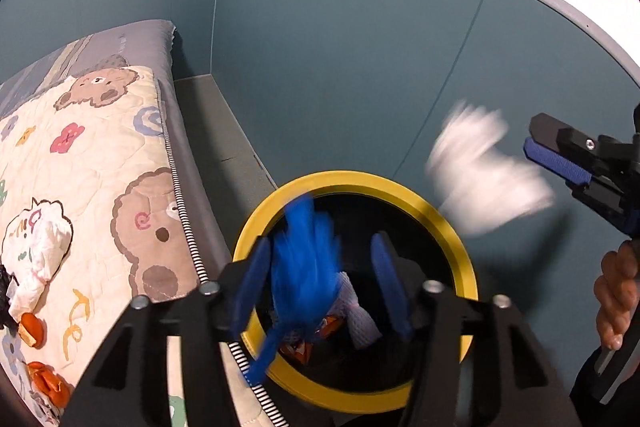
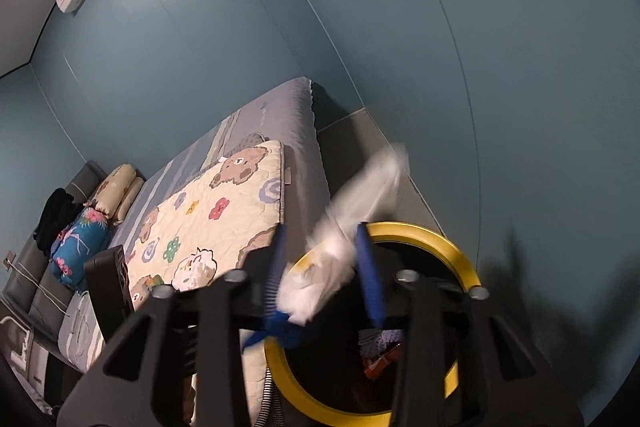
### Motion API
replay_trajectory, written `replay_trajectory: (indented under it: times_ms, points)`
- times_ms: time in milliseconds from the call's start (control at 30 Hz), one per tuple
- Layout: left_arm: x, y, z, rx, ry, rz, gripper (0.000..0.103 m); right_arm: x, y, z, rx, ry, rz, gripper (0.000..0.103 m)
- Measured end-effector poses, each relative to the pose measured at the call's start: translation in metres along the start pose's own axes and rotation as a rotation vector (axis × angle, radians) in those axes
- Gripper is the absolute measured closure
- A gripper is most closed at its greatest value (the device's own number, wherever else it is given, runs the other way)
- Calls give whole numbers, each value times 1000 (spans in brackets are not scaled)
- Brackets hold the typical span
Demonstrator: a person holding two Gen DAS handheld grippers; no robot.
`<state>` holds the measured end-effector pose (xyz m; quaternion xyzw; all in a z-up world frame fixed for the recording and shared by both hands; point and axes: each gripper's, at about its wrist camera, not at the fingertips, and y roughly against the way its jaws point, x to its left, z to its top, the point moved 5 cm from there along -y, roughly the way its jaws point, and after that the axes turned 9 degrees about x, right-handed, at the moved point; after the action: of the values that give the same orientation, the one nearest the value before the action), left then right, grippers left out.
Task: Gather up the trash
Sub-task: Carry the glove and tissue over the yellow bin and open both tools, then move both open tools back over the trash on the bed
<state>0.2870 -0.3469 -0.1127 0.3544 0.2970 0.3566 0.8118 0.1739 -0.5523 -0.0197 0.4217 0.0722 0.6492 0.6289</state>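
A yellow-rimmed bin (image 1: 440, 223) (image 2: 448, 243) stands on the floor beside the bed, with mesh and orange wrappers inside. My left gripper (image 1: 322, 243) is over its mouth with the jaws apart. A blurred blue fuzzy piece (image 1: 304, 267) (image 2: 276, 331) hangs between them against the left pad only. My right gripper (image 1: 556, 167) (image 2: 320, 231) is over the bin's right side, jaws apart. A blurred white paper wad (image 1: 484, 171) (image 2: 340, 251) is loose just off its tips. More trash lies on the quilt: a white wad (image 1: 40, 247) and orange peels (image 1: 34, 331).
The bed with a cartoon quilt (image 1: 100, 167) (image 2: 208, 223) runs along the bin's left. Blue wall panels (image 1: 360, 67) close off the back and right, with a narrow grey floor strip (image 1: 216, 131) between. A hand (image 1: 616, 299) holds the right gripper. Pillows (image 2: 116, 195) lie at the bed's far end.
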Motion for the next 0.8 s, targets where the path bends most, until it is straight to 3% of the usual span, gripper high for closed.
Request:
replay_trajectory:
  times_ms: [167,467,800]
  points:
    - [13,7,-1,-14,41,7,27,-1,7,-3,-15,-21,2,58]
    - [63,53,-4,-93,111,117,16,40,9,-7,-19,45,48,45]
    - [152,119,-19,-157,225,266,11,127,-20,-26,53,159,143,33]
